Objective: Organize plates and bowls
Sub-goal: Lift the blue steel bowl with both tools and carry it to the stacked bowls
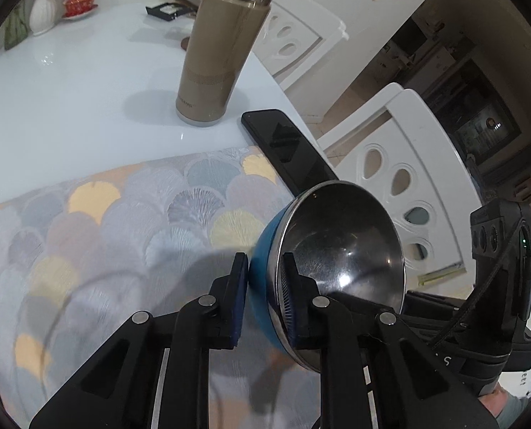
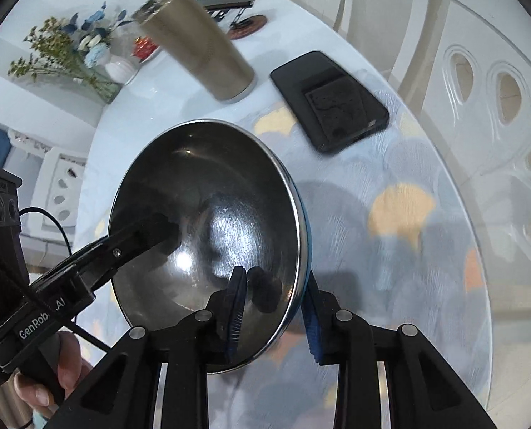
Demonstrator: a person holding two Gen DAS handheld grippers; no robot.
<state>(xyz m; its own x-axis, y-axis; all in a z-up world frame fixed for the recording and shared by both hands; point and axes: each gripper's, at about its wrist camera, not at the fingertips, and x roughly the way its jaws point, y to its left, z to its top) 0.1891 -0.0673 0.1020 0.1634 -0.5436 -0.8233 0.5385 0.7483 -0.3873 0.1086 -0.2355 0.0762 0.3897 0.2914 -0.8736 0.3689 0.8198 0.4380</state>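
1. While my left gripper [image 1: 263, 296] pinches one side of the bowl's [image 1: 340, 250] rim, one pad on the blue outside and one on the steel inside, my right gripper [image 2: 276, 307] is clamped on another part of the rim in the same way.
2. The bowl hangs tilted between my two hands, clear of the patterned placemat [image 1: 104, 221], its open mouth turned toward my right side.
3. Both hands are at its rim, so neither is nearer; I judge the coming move turns on keeping them level with each other so it does not twist.
4. Further out, a phone [image 2: 331, 102] lies just beyond the bowl, and a tan tumbler [image 1: 217, 57] stands past that on the white table [image 1: 69, 89].
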